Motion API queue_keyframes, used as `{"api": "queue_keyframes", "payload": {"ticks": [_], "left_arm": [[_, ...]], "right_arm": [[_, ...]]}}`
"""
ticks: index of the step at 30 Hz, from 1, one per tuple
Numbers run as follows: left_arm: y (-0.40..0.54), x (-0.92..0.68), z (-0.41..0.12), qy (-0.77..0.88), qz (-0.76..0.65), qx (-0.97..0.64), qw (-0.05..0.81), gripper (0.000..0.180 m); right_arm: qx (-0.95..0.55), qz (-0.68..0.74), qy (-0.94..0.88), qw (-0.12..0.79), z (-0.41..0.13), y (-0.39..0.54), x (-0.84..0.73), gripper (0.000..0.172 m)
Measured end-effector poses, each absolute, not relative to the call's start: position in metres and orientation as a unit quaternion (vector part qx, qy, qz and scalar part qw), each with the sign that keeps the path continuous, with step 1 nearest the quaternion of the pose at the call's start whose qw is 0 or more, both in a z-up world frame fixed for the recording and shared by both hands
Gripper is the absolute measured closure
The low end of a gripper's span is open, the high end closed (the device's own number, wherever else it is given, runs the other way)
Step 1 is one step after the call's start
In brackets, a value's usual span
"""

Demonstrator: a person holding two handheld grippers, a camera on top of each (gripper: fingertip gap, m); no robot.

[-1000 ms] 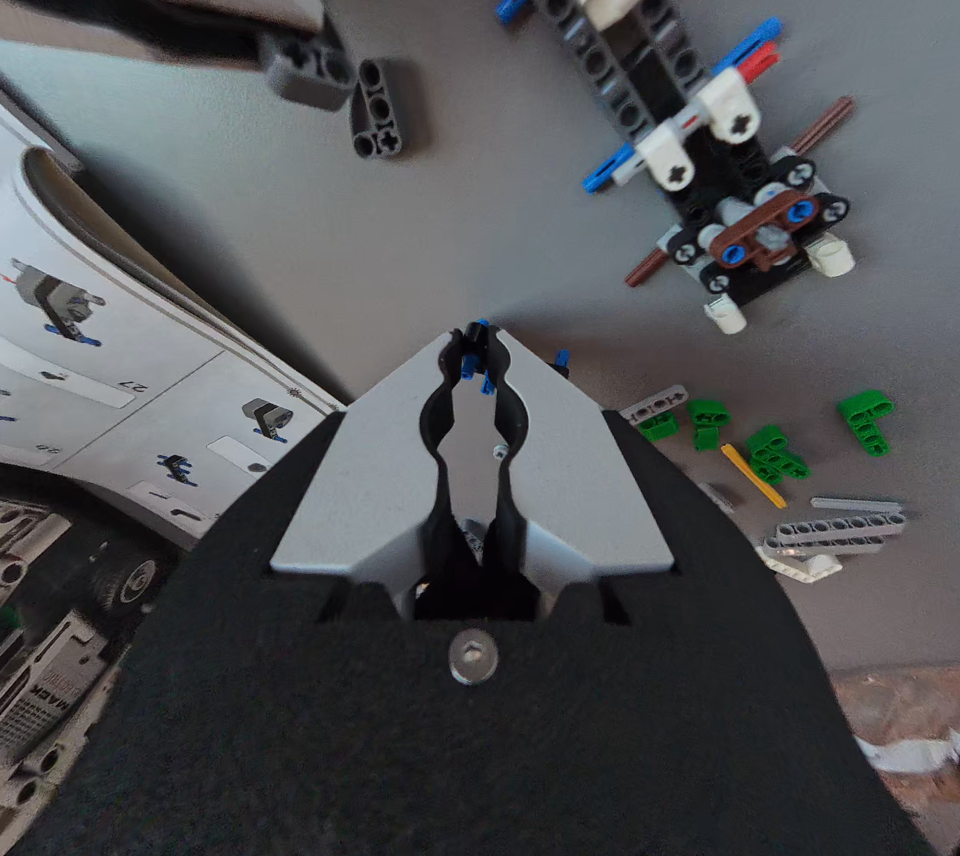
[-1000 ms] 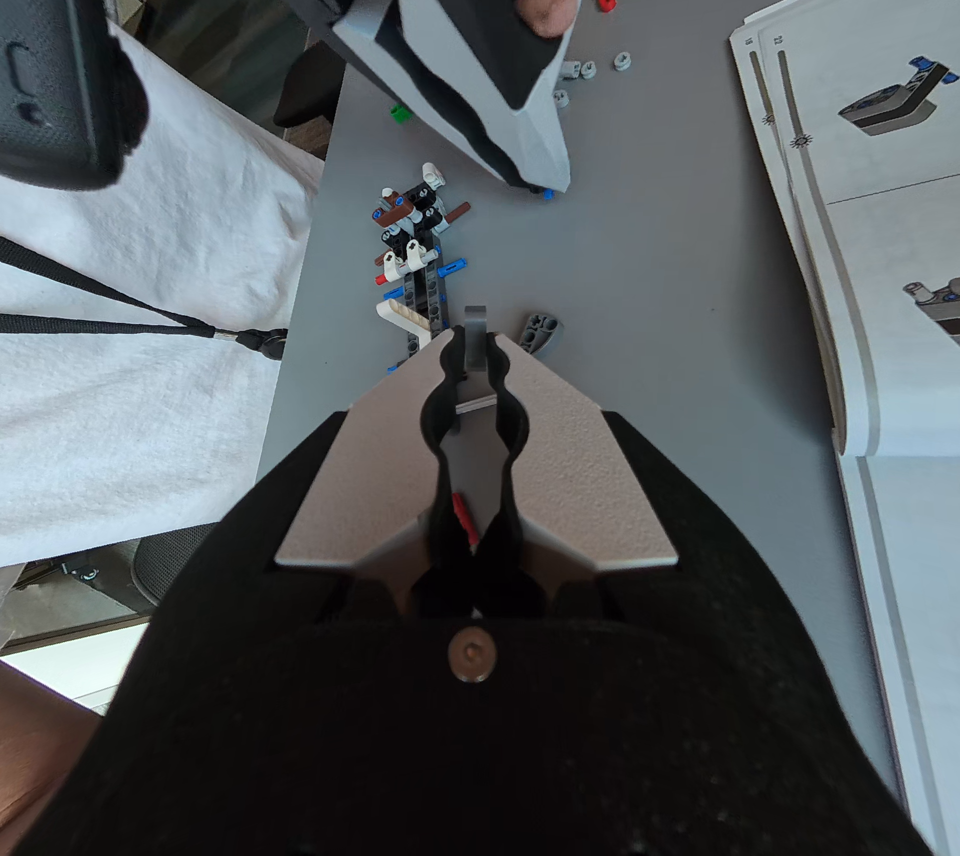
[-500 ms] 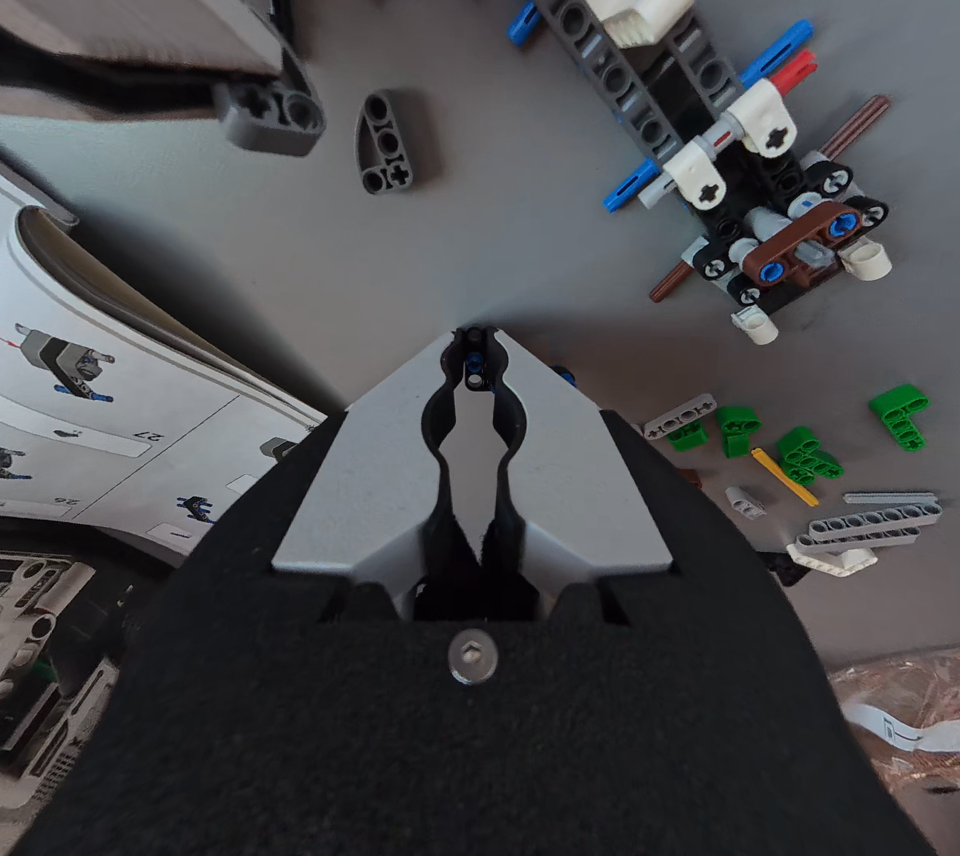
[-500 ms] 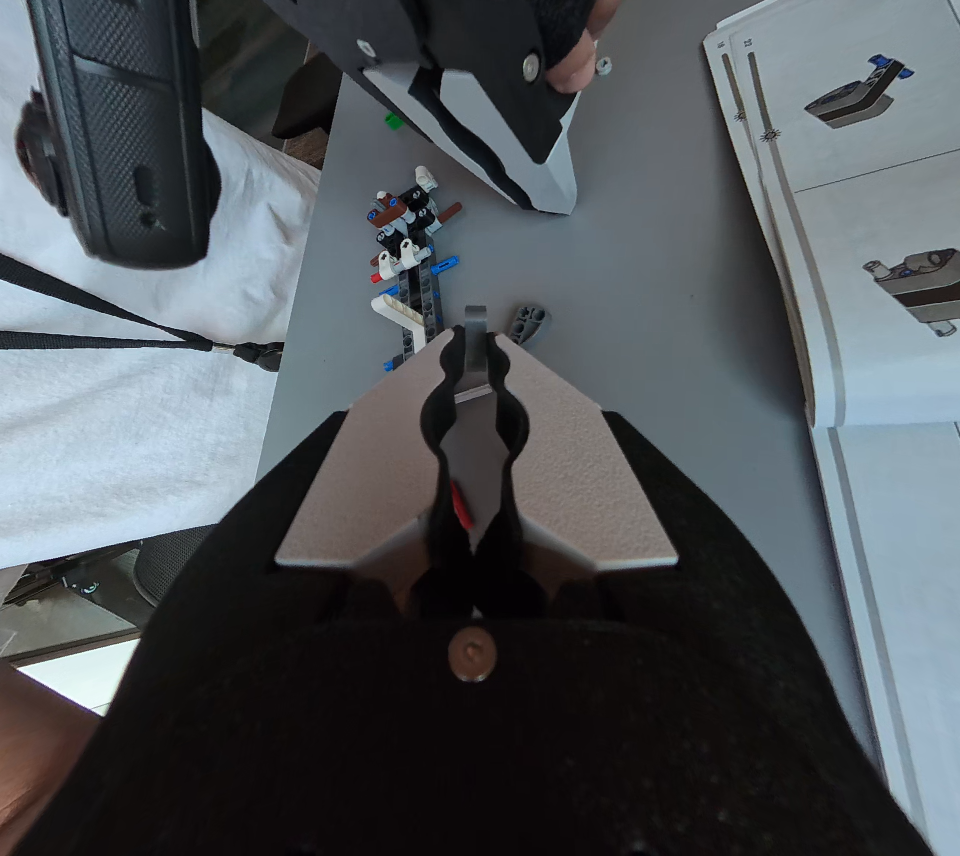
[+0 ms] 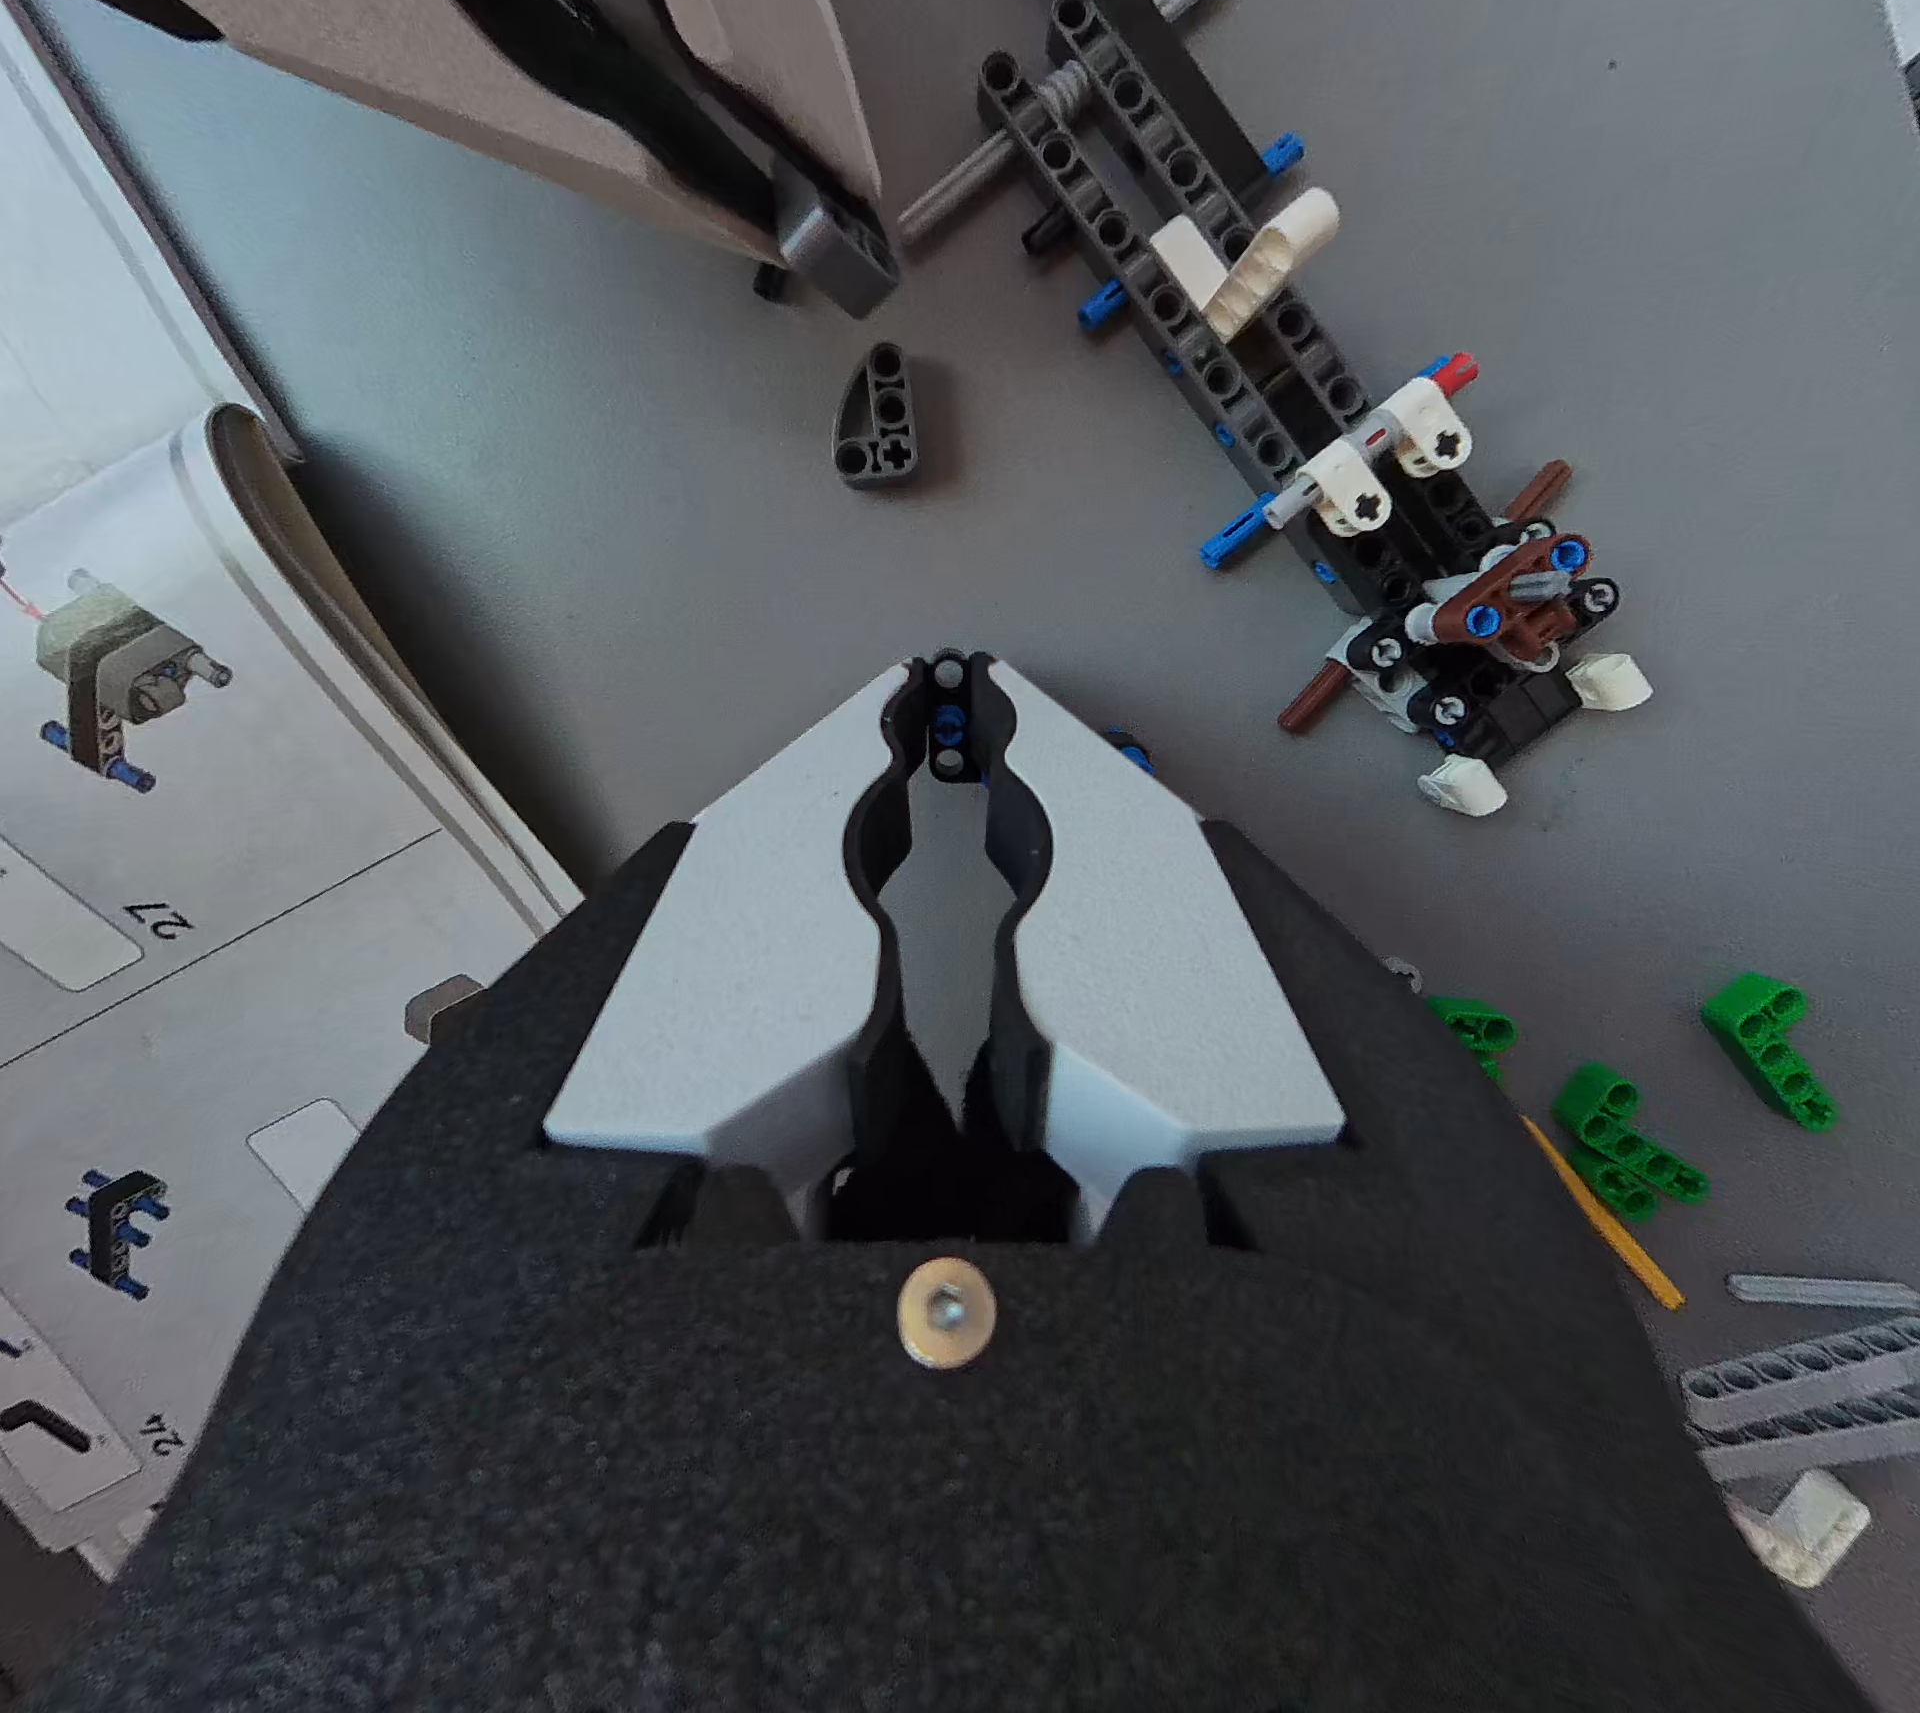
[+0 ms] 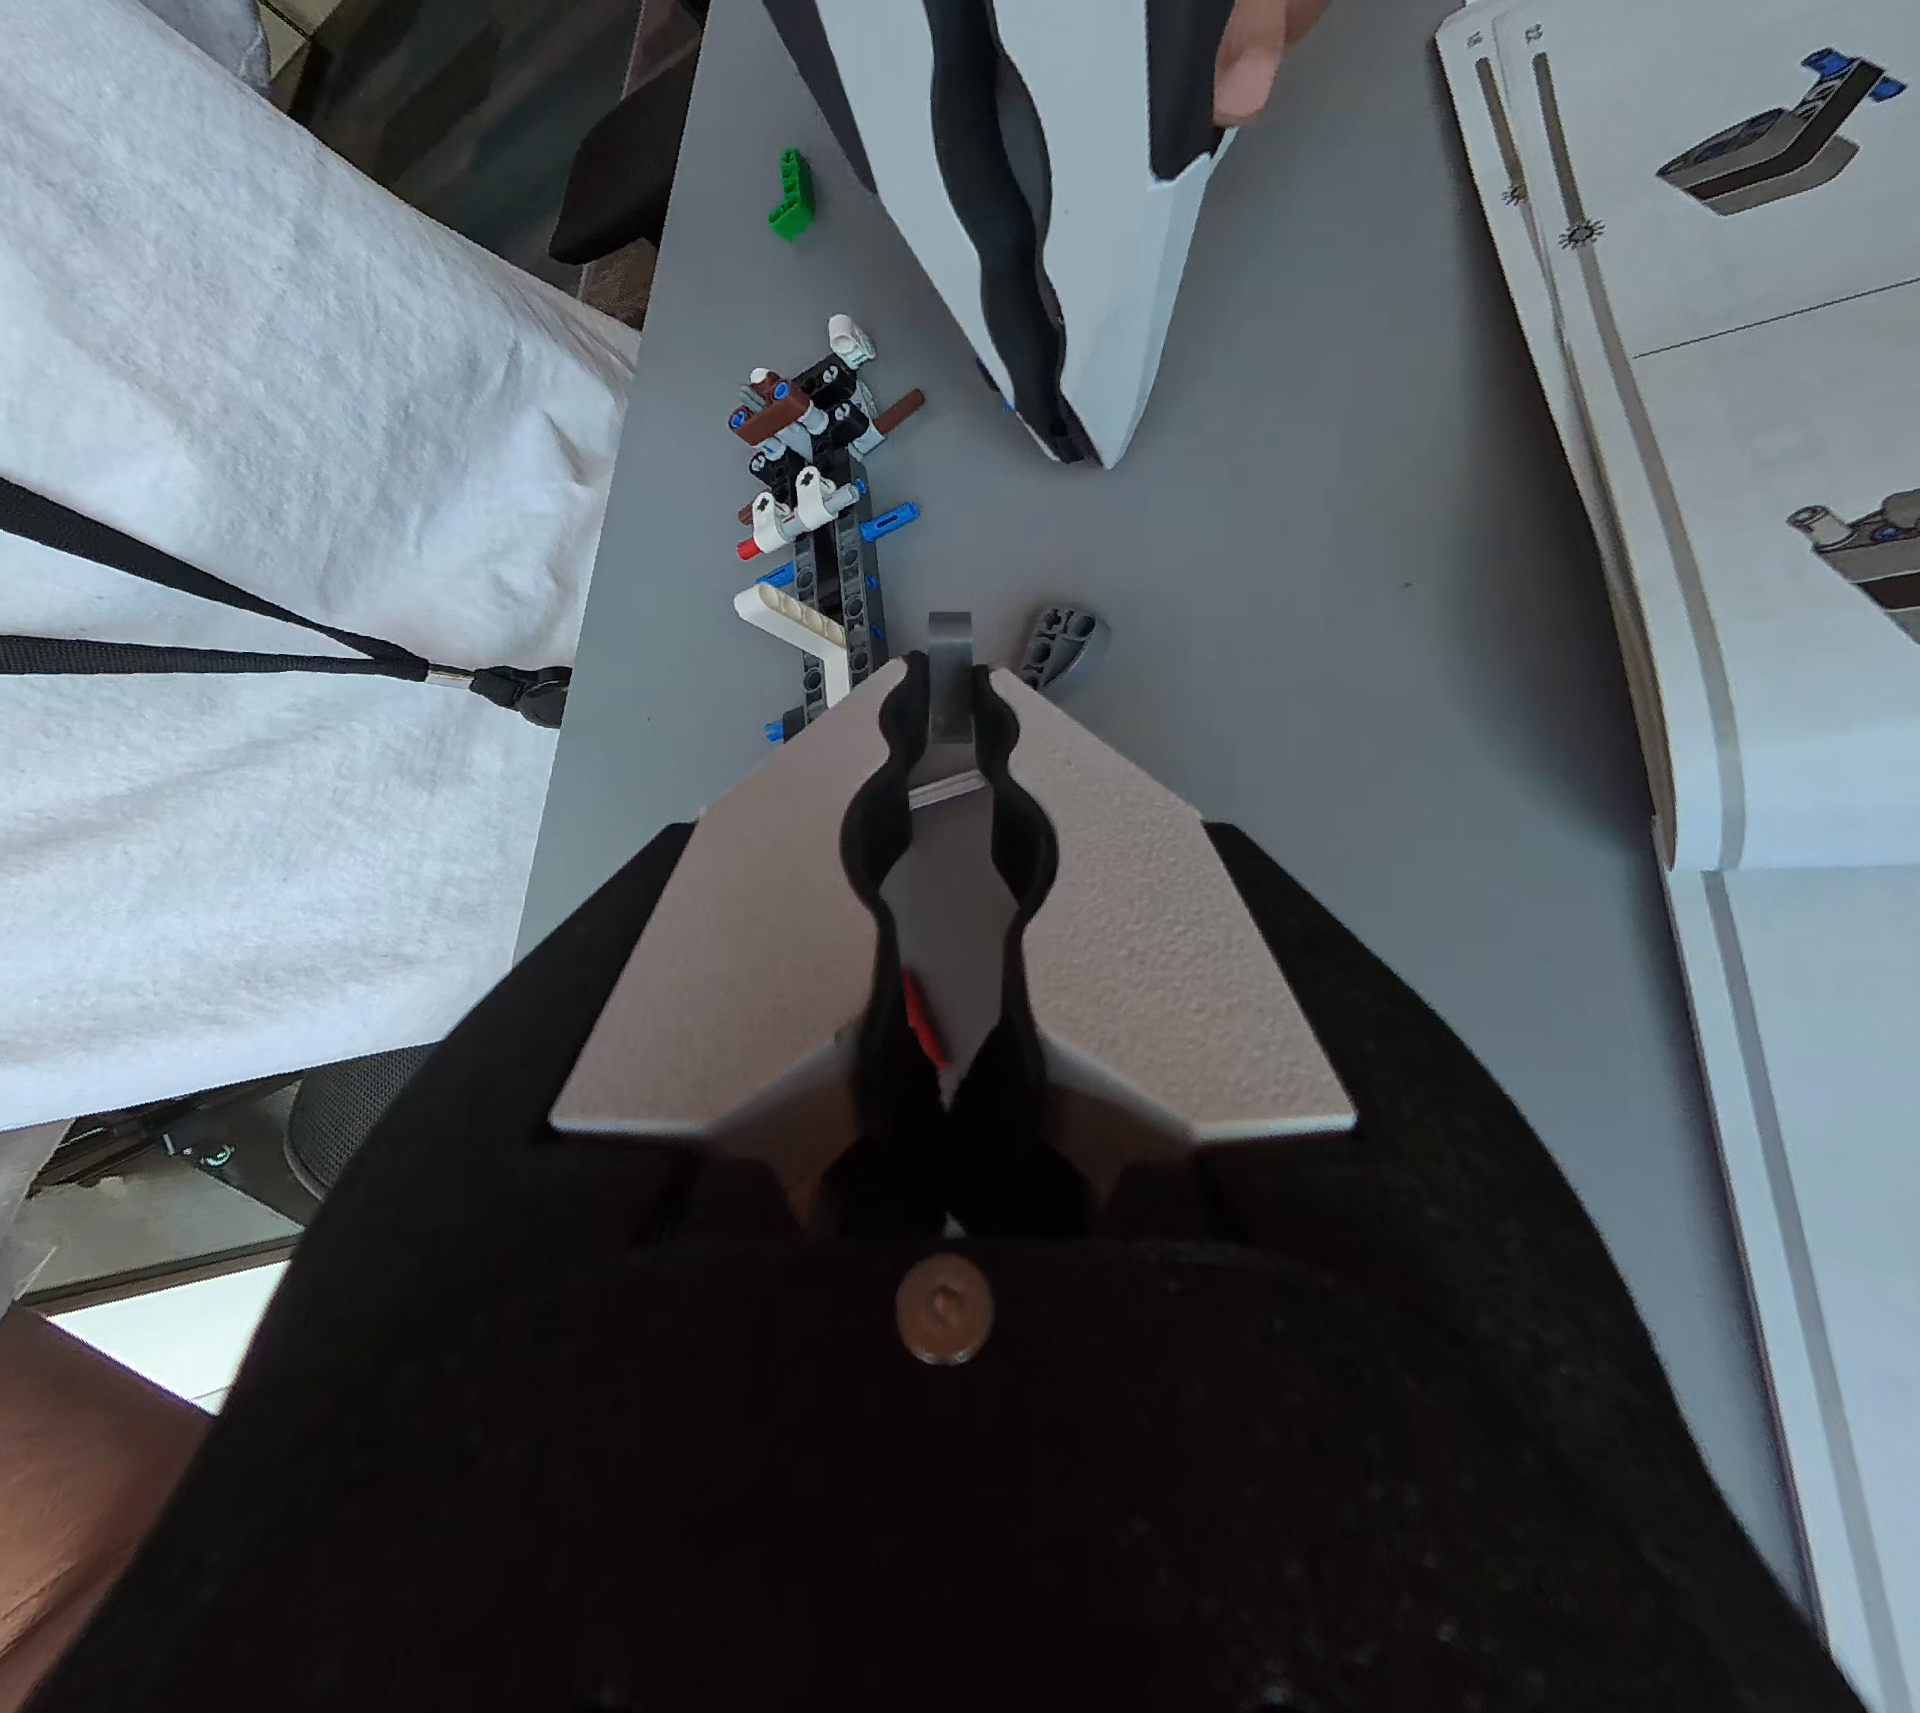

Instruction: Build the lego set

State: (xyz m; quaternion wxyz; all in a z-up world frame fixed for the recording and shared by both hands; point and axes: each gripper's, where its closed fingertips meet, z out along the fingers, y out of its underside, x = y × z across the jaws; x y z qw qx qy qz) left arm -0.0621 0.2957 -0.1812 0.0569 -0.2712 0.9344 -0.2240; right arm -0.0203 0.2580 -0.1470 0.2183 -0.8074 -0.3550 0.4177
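Pinching a small black beam [image 5: 948, 720] with a blue pin through its middle hole, the left hand-held gripper [image 5: 948, 676] hangs just above the grey counter [image 5: 582, 375], pads tight on both sides. Over on the right, the right hand-held gripper [image 6: 948, 676] clamps a dark grey block [image 6: 950, 676] by its flat faces, also held off the counter. Between them lies a loose grey curved piece [image 5: 879, 416]. The long model [image 5: 1299, 375] sits off to the side, partly built, neither held part touching it. Green elbows [image 5: 1766, 1050] and grey beams [image 5: 1808, 1383] lie unused nearby, and the booklet [image 6: 1714, 520] lies open.
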Motion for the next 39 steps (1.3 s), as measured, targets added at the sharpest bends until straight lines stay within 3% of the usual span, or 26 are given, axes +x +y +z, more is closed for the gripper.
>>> {"api": "queue_keyframes", "payload": {"ticks": [11, 19, 25, 33, 39], "left_arm": [[0.294, -0.066, -0.187, 0.936, -0.227, -0.262, 0.054, 0.173], [0.293, -0.064, -0.175, 0.921, -0.261, -0.282, 0.059, 0.162], [0.291, -0.059, -0.133, 0.881, -0.333, -0.314, 0.120, 0.152], [0.270, -0.068, -0.118, 0.901, -0.278, -0.240, 0.230, 0.142], [0.271, -0.070, -0.118, 0.905, -0.226, -0.202, 0.298, 0.163]], "right_arm": [[-0.809, 0.421, -0.351, 0.210, -0.151, 0.257, -0.019, 0.165], [-0.803, 0.427, -0.354, 0.218, -0.148, 0.258, -0.024, 0.165], [-0.781, 0.462, -0.335, 0.255, -0.131, 0.271, -0.041, 0.166], [-0.734, 0.579, -0.275, 0.225, -0.112, 0.273, -0.069, 0.166], [-0.719, 0.601, -0.284, 0.203, -0.109, 0.266, -0.082, 0.166]]}}
